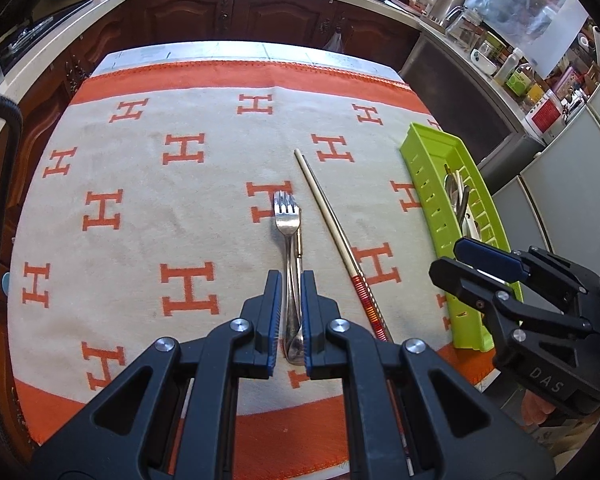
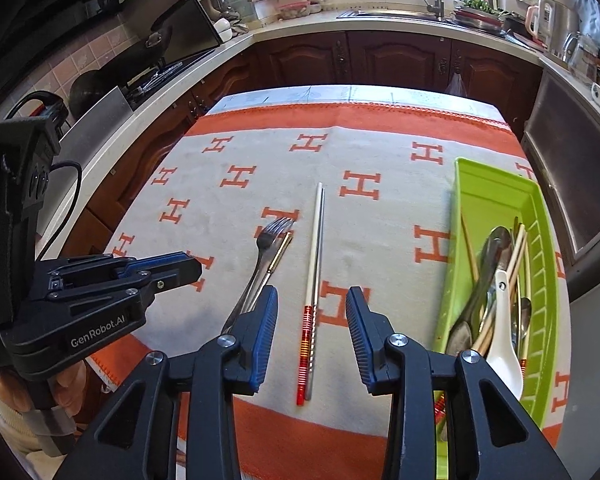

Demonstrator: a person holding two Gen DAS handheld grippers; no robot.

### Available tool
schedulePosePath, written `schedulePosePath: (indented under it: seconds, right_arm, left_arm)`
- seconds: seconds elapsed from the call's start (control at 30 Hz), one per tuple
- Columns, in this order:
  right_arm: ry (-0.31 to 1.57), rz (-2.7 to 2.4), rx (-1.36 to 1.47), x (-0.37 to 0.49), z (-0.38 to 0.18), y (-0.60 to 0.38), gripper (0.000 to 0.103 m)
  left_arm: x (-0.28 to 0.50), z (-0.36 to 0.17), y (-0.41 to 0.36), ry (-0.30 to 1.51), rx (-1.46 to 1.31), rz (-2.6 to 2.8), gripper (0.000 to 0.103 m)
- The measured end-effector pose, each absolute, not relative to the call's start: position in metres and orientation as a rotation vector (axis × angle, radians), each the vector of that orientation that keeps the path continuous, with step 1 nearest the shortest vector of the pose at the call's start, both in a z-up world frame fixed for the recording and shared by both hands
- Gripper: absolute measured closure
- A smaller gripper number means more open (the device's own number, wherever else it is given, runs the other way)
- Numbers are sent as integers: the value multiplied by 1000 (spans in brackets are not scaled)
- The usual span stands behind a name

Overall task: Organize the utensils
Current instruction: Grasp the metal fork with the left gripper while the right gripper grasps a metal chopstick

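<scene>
Your left gripper hovers over the beige cloth with orange H letters, its jaws nearly closed with only a slim gap and gripping nothing; the silver metal fork lies on the cloth below that gap, a thin gold-tipped utensil touching its right side. Just right of them lies the pair of pale chopsticks with red-striped ends, side by side and pointing away from you. Your right gripper hangs above their striped ends with jaws moderately wide and empty. Farthest right, the lime-green slotted plastic tray holds metal spoons, a white ceramic spoon and more chopsticks.
</scene>
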State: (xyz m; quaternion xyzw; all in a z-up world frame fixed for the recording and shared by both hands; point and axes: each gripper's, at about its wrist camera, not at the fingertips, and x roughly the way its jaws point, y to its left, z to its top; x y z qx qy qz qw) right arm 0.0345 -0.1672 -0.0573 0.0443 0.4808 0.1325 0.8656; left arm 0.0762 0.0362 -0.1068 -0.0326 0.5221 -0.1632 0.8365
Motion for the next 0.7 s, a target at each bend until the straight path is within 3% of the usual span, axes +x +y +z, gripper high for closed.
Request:
schedulePosePath:
  seconds: [0.7]
  right_arm:
    - [1108, 289, 115, 78, -115, -155, 67]
  left_arm:
    - [131, -181, 64, 1218, -421, -453, 98]
